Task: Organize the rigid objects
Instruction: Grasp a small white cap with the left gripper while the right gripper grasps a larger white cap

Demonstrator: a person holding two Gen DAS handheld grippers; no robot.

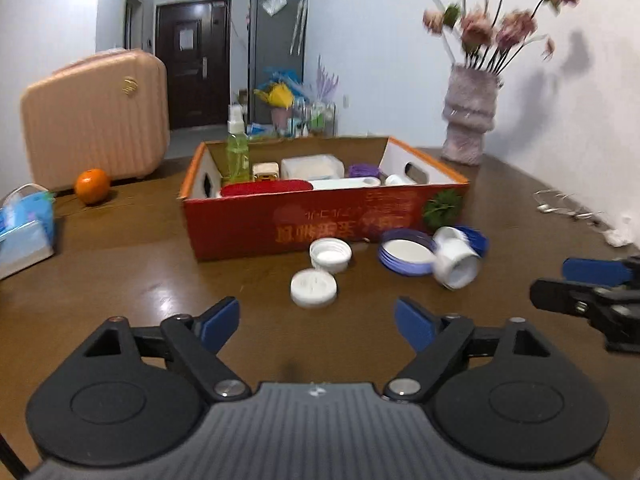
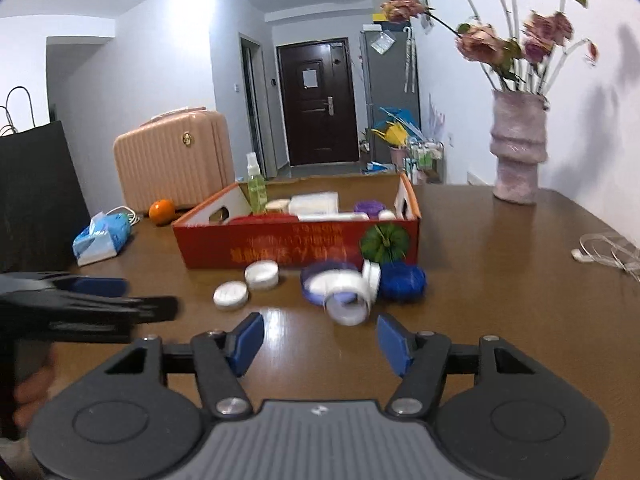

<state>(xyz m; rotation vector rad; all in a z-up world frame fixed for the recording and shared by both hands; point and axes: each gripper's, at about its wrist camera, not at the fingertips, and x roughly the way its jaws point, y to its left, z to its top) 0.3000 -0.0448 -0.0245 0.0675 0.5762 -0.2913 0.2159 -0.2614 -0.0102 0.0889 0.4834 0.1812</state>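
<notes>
A red cardboard box (image 1: 304, 220) (image 2: 280, 246) stands mid-table and holds a green spray bottle (image 1: 237, 148), white boxes and a purple item. In front of it lie two white caps (image 1: 330, 254) (image 1: 313, 288), a purple-rimmed lid (image 1: 406, 252), a tipped white jar (image 1: 456, 264) (image 2: 352, 300) and a blue lid (image 2: 402, 280). My left gripper (image 1: 318, 322) is open and empty, just short of the caps. My right gripper (image 2: 320, 340) is open and empty, just short of the white jar. Each shows at the other view's edge.
An orange (image 1: 93, 186) and a blue tissue pack (image 1: 24, 228) lie at the left. A pink suitcase (image 1: 96, 116) stands behind them. A vase of flowers (image 1: 468, 116) stands at the back right near the wall. White cable (image 2: 608, 252) lies at the right.
</notes>
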